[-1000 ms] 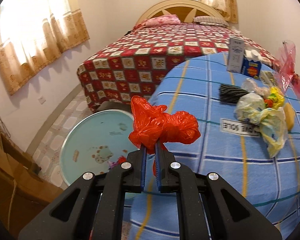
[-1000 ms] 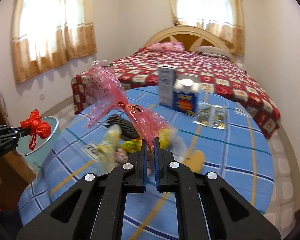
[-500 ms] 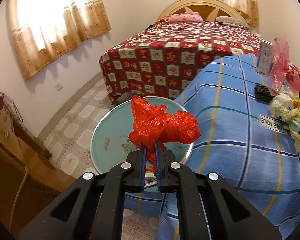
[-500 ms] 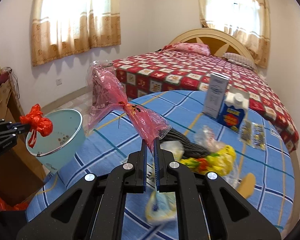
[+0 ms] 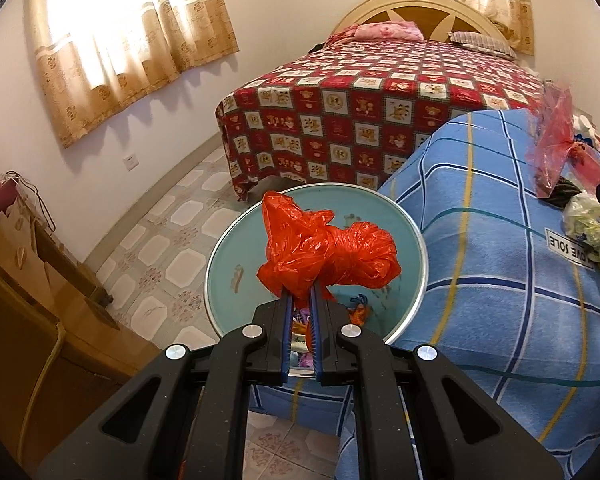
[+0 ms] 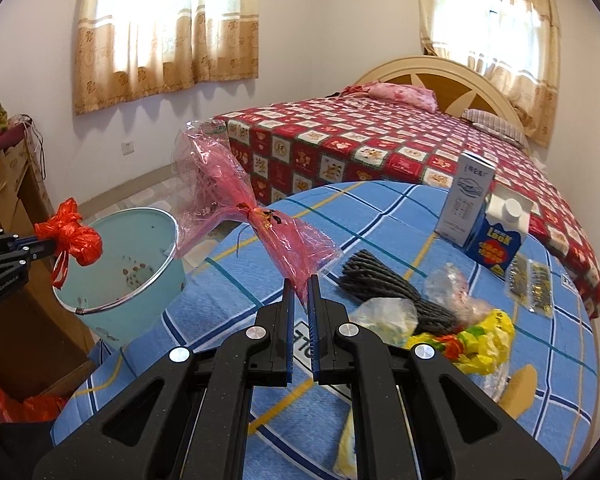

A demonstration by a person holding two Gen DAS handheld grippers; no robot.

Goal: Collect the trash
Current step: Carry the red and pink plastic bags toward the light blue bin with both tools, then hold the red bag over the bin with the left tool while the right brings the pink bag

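My left gripper is shut on a crumpled red plastic bag and holds it right over the open mouth of a pale teal trash bucket. From the right wrist view the same red bag hangs above the bucket's rim, with the left gripper at the left edge. My right gripper is shut on a pink cellophane wrapper, lifted above the blue checked tablecloth. The pink wrapper also shows at the right in the left wrist view.
On the table lie a dark ribbed roll, yellow and clear wrappers, a white carton, a blue carton and sachets. A bed with a red quilt stands behind. A wooden cabinet is left of the bucket.
Both grippers have swung left. The red bag went from over the table edge to above the bucket's mouth; the pink wrapper was carried along above the table toward the bucket.
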